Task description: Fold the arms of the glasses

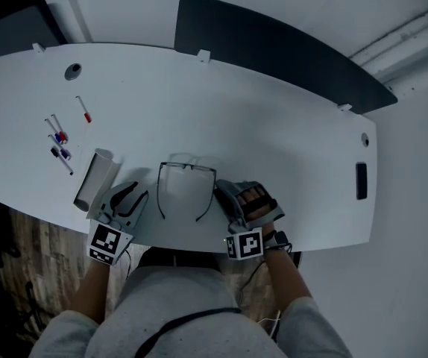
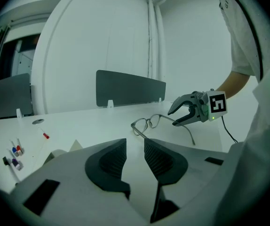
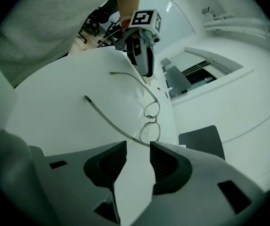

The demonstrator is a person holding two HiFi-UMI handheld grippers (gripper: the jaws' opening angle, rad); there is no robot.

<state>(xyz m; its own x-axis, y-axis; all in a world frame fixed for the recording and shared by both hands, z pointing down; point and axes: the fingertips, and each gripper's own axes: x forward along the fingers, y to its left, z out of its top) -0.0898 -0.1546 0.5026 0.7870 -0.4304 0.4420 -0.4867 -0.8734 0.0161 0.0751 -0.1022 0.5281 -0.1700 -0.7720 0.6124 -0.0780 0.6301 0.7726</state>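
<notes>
Beside the glasses [image 1: 188, 167], your left gripper [image 1: 133, 195] at 9 and right gripper [image 1: 225, 193] at 3 gape empty: approach step; next, swing one arm [image 1: 205, 207] inward.

The white tabletop [image 1: 288, 133] is carrying dark-framed glasses [image 1: 188, 168]; the grey left claw [image 2: 135, 149] and right claw [image 3: 138, 150] (black ribbed pads) are wearing black-and-white square-patterned cubes [image 1: 108, 243].

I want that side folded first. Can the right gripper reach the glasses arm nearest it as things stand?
Probably yes. The right gripper sits beside the glasses with jaws apart and empty; the near arm lies just ahead of them on the table, nothing between.
</notes>
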